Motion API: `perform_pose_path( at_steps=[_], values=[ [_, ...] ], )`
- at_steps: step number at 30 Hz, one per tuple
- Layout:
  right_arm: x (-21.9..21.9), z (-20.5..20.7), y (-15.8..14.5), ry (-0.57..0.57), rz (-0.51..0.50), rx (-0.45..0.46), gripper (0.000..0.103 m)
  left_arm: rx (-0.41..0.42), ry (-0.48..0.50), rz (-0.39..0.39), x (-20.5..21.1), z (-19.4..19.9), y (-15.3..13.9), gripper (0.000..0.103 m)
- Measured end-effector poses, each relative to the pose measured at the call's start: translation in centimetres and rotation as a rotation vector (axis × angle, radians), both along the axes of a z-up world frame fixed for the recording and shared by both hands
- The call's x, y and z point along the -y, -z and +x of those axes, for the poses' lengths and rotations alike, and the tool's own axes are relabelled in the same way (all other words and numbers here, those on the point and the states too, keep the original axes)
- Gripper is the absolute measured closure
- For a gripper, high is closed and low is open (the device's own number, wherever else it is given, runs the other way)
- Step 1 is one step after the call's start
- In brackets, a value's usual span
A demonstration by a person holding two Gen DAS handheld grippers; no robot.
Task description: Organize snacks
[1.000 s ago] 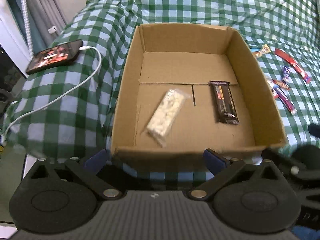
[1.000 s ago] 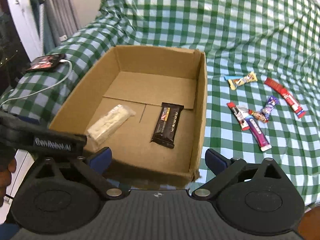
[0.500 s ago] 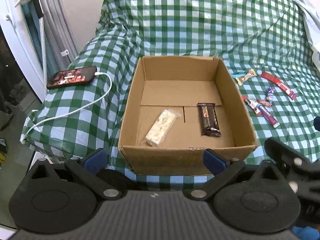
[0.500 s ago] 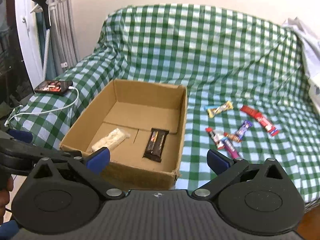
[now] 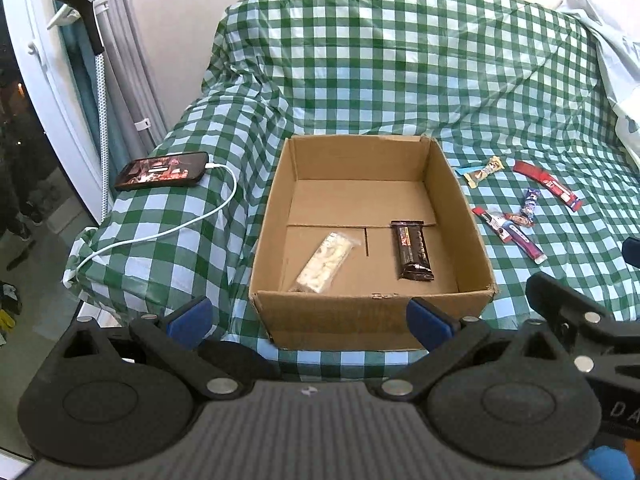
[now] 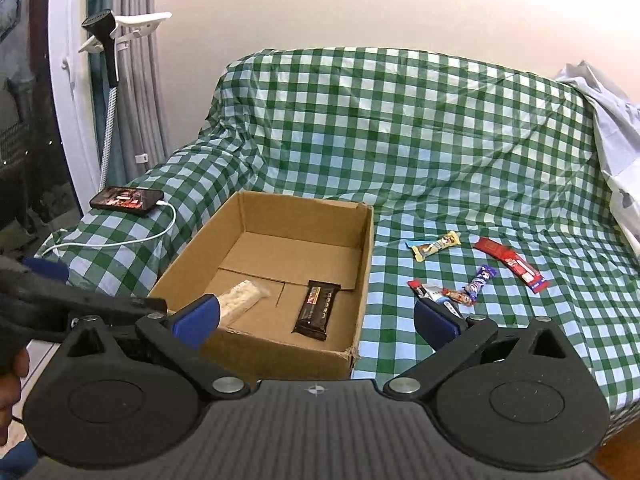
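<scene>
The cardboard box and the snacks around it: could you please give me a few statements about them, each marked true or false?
1. The cardboard box holds two bars. True: a pale bar and a dark bar.
2. The two bars in the box are stacked. False: they lie side by side, apart.
3. Several snacks lie on the checked cloth outside the box. True.
4. The left claw grips a bar. False: it is open and holds nothing.
5. The phone lies inside the box. False: it lies on the cloth beside the box, with a white cable plugged in.
</scene>
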State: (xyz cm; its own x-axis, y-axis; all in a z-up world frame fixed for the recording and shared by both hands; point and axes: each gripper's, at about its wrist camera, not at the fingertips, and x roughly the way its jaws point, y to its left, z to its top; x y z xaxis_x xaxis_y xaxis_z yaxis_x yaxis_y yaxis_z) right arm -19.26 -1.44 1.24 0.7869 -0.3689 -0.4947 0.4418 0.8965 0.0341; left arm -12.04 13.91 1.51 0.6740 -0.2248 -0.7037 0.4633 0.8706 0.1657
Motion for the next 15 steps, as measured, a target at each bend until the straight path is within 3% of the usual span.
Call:
perform_pose_path(
  at_steps=[15],
  values=[
    [0.7,-0.9,0.2,0.023,0.022,0.032,0.001,0.020,0.024,0.057,1.6,-0.2,-0.4,0.000]
  ],
)
